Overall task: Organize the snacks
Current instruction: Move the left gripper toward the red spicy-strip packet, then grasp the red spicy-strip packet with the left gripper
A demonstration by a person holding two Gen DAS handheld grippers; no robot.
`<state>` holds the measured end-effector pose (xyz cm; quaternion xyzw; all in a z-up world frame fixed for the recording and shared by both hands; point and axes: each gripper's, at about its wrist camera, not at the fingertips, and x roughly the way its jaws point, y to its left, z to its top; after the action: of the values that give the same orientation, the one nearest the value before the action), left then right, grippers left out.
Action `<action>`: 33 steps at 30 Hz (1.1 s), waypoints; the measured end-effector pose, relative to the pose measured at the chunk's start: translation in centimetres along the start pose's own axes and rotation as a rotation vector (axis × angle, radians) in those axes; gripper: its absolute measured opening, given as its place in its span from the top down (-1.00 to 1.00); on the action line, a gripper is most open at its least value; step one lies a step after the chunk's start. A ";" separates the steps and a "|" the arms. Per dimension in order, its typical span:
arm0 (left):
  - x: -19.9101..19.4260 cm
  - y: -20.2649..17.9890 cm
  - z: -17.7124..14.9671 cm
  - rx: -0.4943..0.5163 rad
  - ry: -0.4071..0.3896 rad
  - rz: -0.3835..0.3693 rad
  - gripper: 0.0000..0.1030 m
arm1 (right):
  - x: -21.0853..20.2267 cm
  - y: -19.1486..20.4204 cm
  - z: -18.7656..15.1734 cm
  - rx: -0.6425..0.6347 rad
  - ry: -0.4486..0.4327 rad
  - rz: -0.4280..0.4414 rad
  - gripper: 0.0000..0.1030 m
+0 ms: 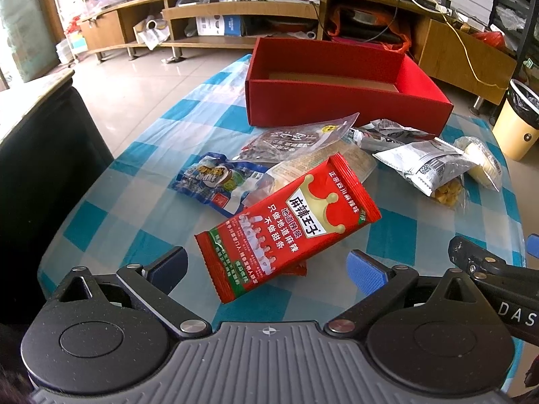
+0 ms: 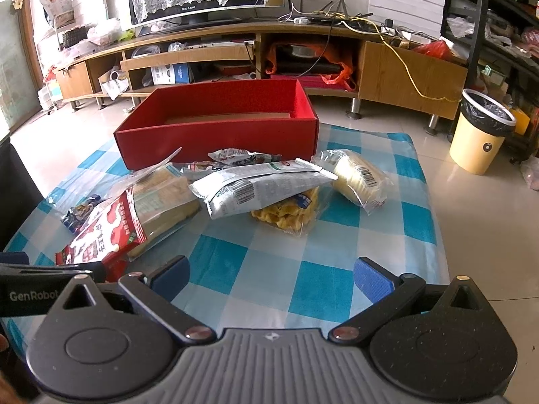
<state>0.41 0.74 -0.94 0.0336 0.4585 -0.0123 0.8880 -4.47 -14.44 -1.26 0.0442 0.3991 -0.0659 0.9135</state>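
Both claws stood wide apart with nothing between their fingers. Seen from its own camera, the left gripper hovered low over the near edge of the table, its blue pads to either side of a red spicy-strip packet. That packet lay tilted, its far end propped on a clear-wrapped block of biscuits, its near end close to the open fingers but not touching them. To its left lay a blue snack pouch, flat on the blue-and-white checked cloth. Behind the biscuits lay a clear bag with dark contents, and beyond that a small crumpled wrapper close to the box.

The right gripper hovered over a bare patch of cloth, well short of the pile. Ahead of it a silver packet rested on top of a clear bag of yellow crisps, and just to the right lay a wrapped yellow roll cake, apart from the rest.

The red box sat at the far side of the table, open-topped, behind all the snacks; only its brown floor showed inside. On the floor to the right stood a yellow bin with a dark liner.
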 end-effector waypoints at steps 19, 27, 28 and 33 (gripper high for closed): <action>1.2 -0.4 1.0 0.190 -0.042 -0.152 -0.97 | 0.4 -1.0 0.5 0.033 0.021 0.024 -1.00; 3.5 -1.9 1.6 0.363 -0.054 -0.222 -0.98 | 0.9 -1.3 0.6 0.055 0.061 0.058 -1.00; 3.8 -2.3 1.6 0.394 -0.043 -0.236 -0.98 | 0.9 -1.5 0.7 0.064 0.065 0.062 -1.00; 6.3 -3.8 1.2 0.515 0.004 -0.152 -0.97 | 1.4 -2.8 0.6 0.116 0.102 0.095 -1.00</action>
<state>4.80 -3.13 -5.53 0.2238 0.4433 -0.1952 0.8458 -3.53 -17.36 -1.96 0.1191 0.4378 -0.0433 0.8901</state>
